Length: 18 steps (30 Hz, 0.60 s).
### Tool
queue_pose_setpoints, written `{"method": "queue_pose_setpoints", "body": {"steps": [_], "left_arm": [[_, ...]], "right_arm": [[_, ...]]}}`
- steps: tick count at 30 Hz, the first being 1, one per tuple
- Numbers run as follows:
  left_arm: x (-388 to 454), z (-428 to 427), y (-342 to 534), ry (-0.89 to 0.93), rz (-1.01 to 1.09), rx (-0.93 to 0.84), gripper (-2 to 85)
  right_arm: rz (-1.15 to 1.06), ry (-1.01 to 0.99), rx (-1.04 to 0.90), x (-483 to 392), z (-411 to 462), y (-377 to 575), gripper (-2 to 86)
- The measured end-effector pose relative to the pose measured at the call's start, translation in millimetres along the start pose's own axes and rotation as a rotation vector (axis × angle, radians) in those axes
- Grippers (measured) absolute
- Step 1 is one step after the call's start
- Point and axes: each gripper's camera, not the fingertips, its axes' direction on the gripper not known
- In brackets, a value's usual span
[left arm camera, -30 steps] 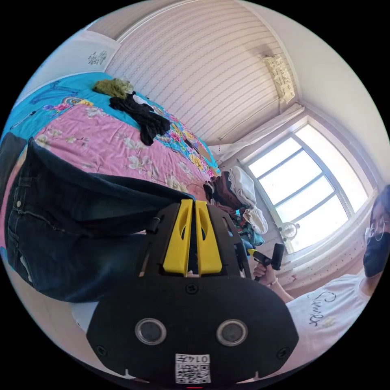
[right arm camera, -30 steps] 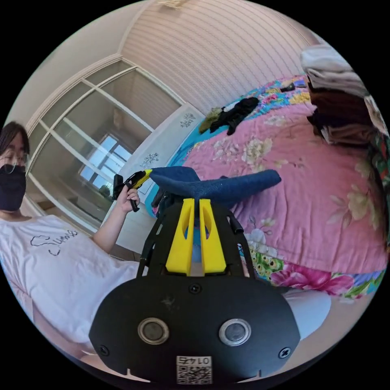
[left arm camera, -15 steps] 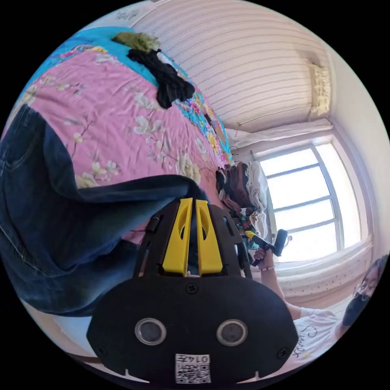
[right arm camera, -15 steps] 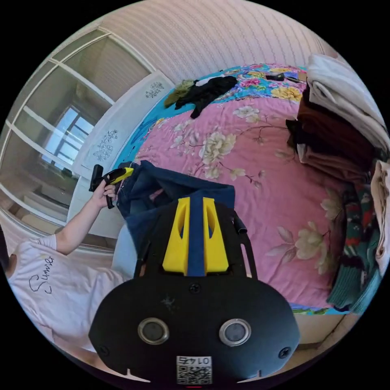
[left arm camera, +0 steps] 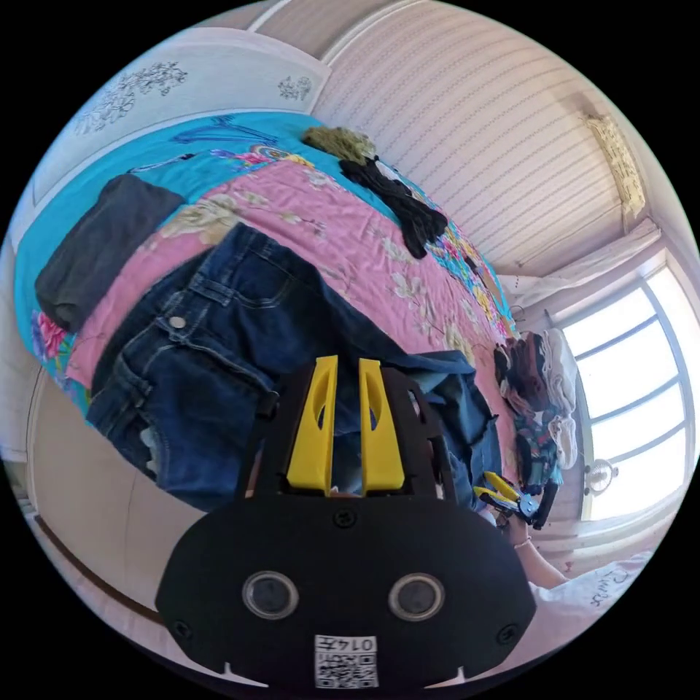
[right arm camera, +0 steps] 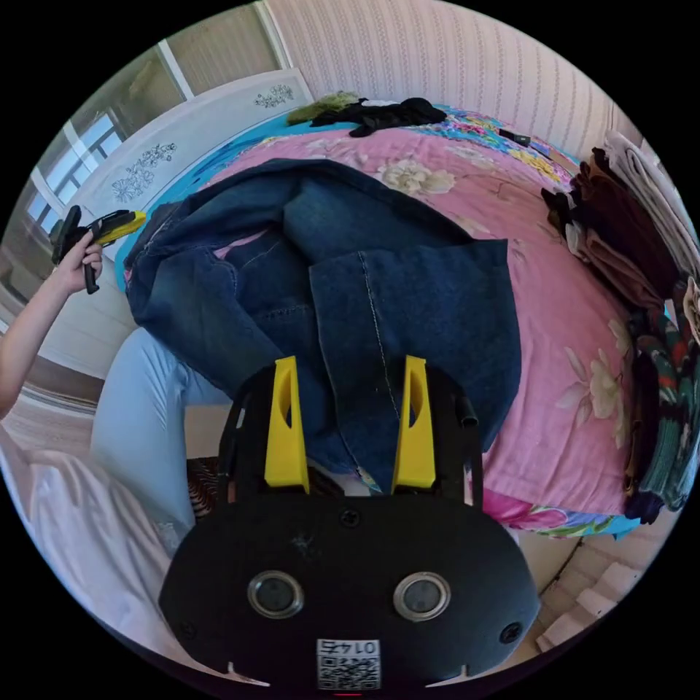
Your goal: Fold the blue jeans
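The blue jeans [left arm camera: 240, 328] lie on the pink flowered bedspread [left arm camera: 343, 233] at the bed's near edge. Their waistband with its button is on the left. The legs are doubled back over the seat [right arm camera: 408, 292]. My left gripper [left arm camera: 348, 364] hovers over the denim, its yellow jaws a little apart and holding nothing. In the right gripper view it appears in a hand beside the waistband [right arm camera: 109, 222]. My right gripper [right arm camera: 348, 364] stands wide open above the folded leg end, empty. In the left gripper view it shows low by the leg hems [left arm camera: 507, 496].
A stack of folded clothes [right arm camera: 627, 240] sits at the bed's window side. A black garment [left arm camera: 401, 204] and an olive one [left arm camera: 339, 142] lie by the wall. A dark grey folded piece [left arm camera: 95, 248] rests near the white headboard [left arm camera: 146, 80]. The person's leg [right arm camera: 138, 423] stands against the bed's edge.
Both grippers held the jeans legs up in the air. The legs now lie folded over the seat on the bed, and both pairs of jaws have opened and let go.
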Motion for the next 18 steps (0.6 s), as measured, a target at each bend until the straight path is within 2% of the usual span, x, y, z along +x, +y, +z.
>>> {"method": "queue_pose_setpoints", "body": {"steps": [5,9,11,13,17,18], "left_arm": [[-45,-20,-27,-0.124,-0.067,0.046,7.7],[-57,1,-71,-0.196,-0.047,0.028,10.3],[-58,14,-89,-0.234,-0.020,0.007,10.7],[-56,34,-110,-0.280,0.027,-0.014,11.4],[-57,66,-133,-0.267,0.052,-0.035,13.5],[-60,80,-139,-0.253,0.024,-0.110,13.7]], "right_arm": [[-0.013,0.054,0.029,-5,10,-4,15.6],[-0.004,0.074,-0.046,-13,15,-22,14.3],[0.000,0.096,-0.098,-18,15,-33,12.0],[0.003,0.153,-0.107,-26,3,-45,5.2],[0.077,0.104,-0.056,-16,-17,-55,2.9],[0.110,0.094,-0.037,-8,-26,-58,2.5]]}}
